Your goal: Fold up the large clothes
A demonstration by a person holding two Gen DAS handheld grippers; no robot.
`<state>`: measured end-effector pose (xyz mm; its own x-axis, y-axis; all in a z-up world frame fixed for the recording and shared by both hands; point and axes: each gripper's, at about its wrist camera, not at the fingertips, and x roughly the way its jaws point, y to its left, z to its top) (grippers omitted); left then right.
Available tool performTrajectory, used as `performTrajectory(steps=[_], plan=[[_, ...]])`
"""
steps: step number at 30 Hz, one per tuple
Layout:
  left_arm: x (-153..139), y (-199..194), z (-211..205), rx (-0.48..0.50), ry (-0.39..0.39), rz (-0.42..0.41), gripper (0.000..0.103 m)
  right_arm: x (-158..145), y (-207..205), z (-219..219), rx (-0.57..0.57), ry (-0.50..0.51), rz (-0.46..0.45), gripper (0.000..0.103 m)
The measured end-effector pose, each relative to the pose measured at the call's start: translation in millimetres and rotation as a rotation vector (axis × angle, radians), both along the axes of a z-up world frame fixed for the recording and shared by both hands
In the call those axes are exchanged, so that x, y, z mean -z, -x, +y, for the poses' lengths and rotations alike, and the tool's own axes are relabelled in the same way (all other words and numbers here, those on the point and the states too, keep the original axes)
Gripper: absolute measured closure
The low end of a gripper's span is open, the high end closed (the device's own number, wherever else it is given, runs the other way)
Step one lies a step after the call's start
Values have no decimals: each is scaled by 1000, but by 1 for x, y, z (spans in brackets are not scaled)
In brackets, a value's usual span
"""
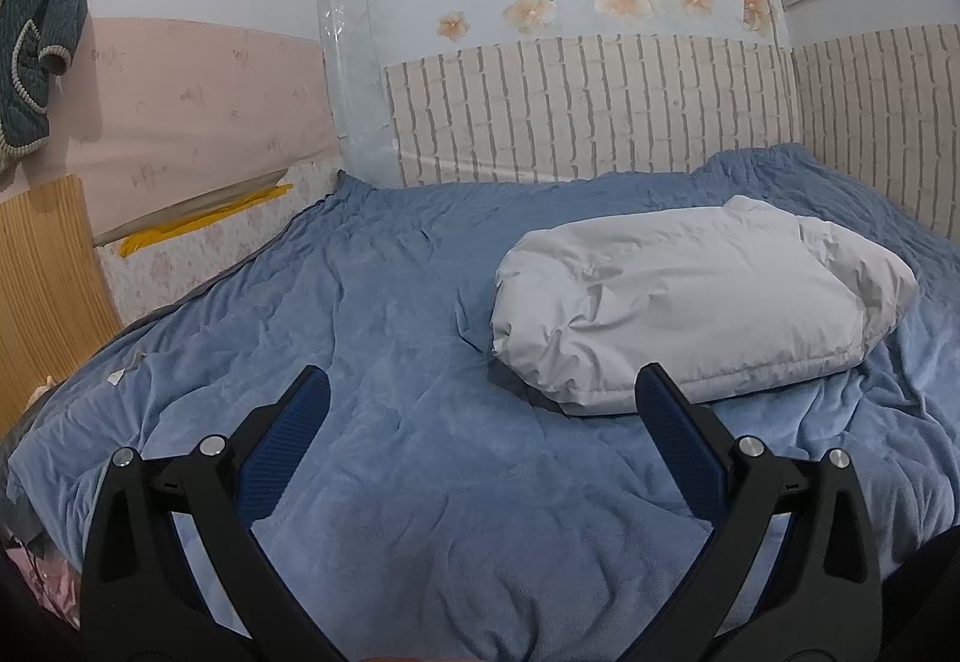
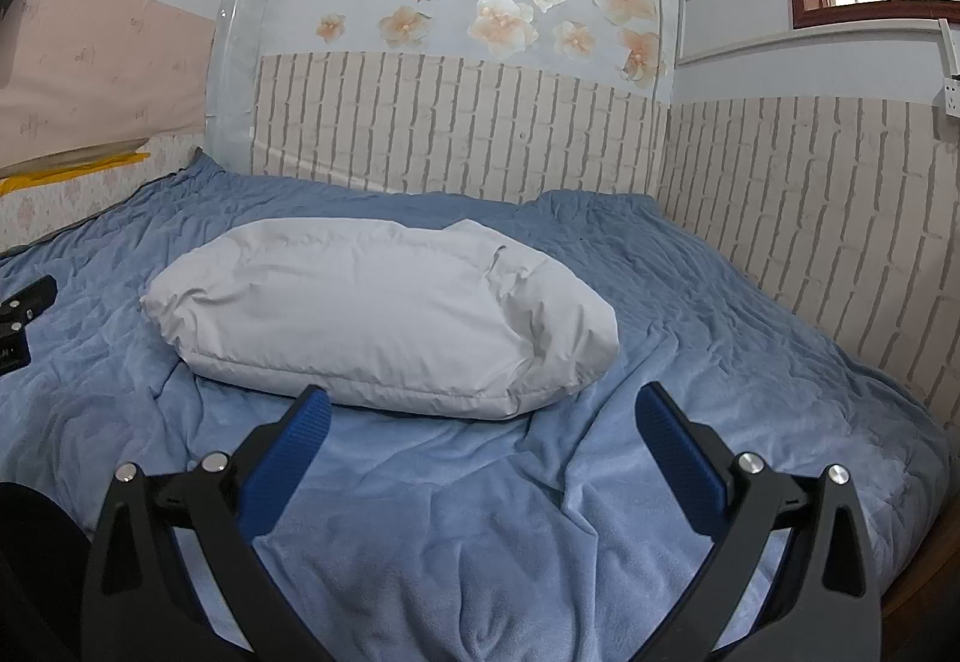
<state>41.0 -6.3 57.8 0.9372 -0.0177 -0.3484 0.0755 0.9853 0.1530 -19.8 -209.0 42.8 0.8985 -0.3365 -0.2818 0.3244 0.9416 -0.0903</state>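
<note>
Both grippers, left (image 1: 480, 386) and right (image 2: 480, 398), hover with jaws spread, gripping nothing, over the rumpled blue fleece bedspread (image 1: 390, 362). Just beyond lies the folded, puffy white padded garment (image 2: 384, 314), nothing between.

Open ground: blue blanket (image 1: 420, 362), wrinkled, bare across the near and left parts of the bed.

Obstacle, centre: white padded garment (image 2: 384, 314), a puffy folded bundle lying on the blanket, just beyond the spread fingers of both the left gripper (image 1: 480, 392) and the right gripper (image 2: 480, 404).

Passage: bare blanket on every side of the bundle.

Limits: brick-pattern wall panels (image 2: 456, 122) close the far side and the right side.

Left edge: wooden board (image 1: 42, 266) beside the bed.
</note>
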Motion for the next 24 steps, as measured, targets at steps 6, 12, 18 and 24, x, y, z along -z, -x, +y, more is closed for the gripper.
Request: performTrajectory(steps=[6, 12, 18, 24], plan=[[0, -1, 0, -1, -5, 0, 3, 0, 0, 1, 0, 1, -1, 1], [0, 1, -3, -4, -17, -9, 3, 0, -1, 0, -1, 1, 0, 1], [0, 2, -3, -3, -17, -8, 3, 0, -1, 0, -1, 1, 0, 1], [0, 2, -3, -4, -21, -7, 3, 0, -1, 0, -1, 1, -1, 1]])
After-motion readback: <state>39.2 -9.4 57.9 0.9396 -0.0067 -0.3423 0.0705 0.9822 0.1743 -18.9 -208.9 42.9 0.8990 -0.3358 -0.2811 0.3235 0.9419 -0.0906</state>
